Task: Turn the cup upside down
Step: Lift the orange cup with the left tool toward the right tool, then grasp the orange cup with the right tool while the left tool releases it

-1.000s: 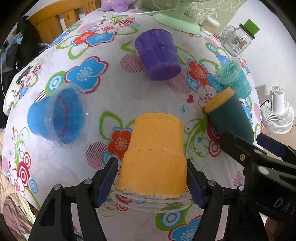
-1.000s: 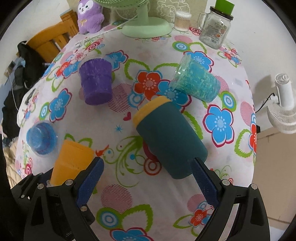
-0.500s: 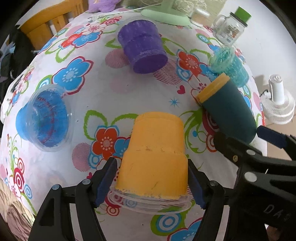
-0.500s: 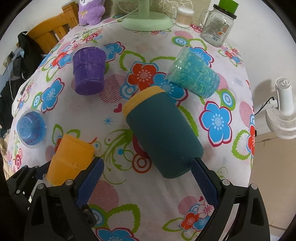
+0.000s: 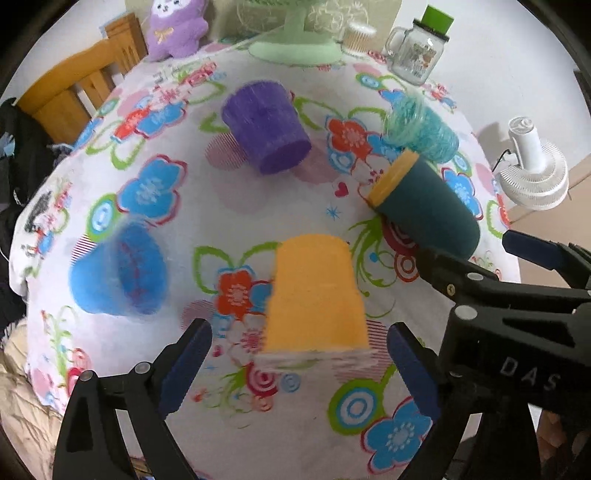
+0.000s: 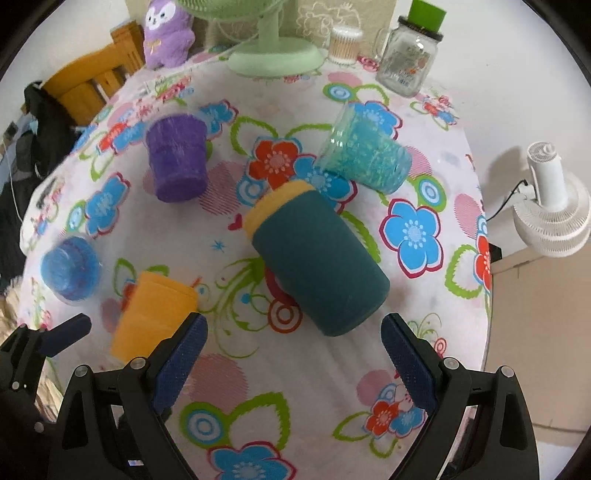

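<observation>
An orange cup [image 5: 316,295] stands upside down on the floral tablecloth, just ahead of my left gripper [image 5: 299,363], which is open with both fingers apart from the cup. It also shows in the right wrist view [image 6: 155,306]. A dark teal cup with a yellow rim [image 6: 317,258] lies on its side ahead of my right gripper [image 6: 293,350], which is open and empty. The teal cup also shows in the left wrist view [image 5: 424,206].
A purple cup [image 5: 266,133] stands upside down, a blue cup [image 5: 118,273] sits at left, and a clear turquoise cup [image 6: 364,155] lies on its side. A green fan base [image 6: 273,55], glass jar [image 6: 408,55] and purple plush [image 6: 166,31] stand at the back. A white fan [image 6: 554,206] is off the table's right edge.
My left gripper has opened off the orange cup and pulled back; the cup stays upside down on the cloth. My right gripper has drawn back slightly from the teal cup.
</observation>
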Tool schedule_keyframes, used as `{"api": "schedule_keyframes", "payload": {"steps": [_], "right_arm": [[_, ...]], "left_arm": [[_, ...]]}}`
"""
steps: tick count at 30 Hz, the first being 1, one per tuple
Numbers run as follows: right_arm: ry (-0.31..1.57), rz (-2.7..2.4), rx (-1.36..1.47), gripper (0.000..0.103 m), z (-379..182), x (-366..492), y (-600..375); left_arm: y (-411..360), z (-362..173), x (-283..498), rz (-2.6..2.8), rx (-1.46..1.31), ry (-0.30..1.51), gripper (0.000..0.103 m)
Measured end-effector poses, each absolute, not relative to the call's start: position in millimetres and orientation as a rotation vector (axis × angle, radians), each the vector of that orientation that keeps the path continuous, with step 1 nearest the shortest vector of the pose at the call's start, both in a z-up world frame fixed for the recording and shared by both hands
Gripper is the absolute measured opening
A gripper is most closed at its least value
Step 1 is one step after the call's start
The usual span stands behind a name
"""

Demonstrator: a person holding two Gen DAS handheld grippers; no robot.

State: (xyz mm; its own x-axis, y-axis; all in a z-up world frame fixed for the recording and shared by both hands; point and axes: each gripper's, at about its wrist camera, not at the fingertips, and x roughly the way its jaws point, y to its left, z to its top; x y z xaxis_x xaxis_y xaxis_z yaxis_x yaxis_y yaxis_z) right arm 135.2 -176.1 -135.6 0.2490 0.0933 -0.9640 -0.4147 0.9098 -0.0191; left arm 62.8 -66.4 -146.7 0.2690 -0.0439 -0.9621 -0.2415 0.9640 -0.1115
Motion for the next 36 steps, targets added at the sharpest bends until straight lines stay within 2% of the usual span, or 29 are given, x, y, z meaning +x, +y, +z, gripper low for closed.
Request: {"api": "schedule_keyframes", "payload": {"steps": [7,15,29,32,36], "right_arm": [[1.286,0.329,-0.172,0.096,-117.0,119.3,-161.3],[1.347,0.235,-0.034,0.096,-128.8,107.5,-142.0],[1.447,0.188,-0.024,0.095,-174.5,125.6,-122.1],[1.504,0.207,-0.007,0.086,-191.2,127.6,-121.0],[1.545,0.218,-0.031,0.084,-206.2,130.2,-116.2]], "left_arm": [[-30.2,-116.8,53.5,0.119,-0.197,1.270,0.097],[3.6,-110.0,56.5,0.052,-0.072,1.258,0.098],[21.4,-143.1,88.2,0.029,0.087,1.312,0.098],[23.9,-154.7,92.6,0.036,0.122,1.341,0.098],[24.3,-167.1,94.4,0.051,0.141,1.362,0.098]]}}
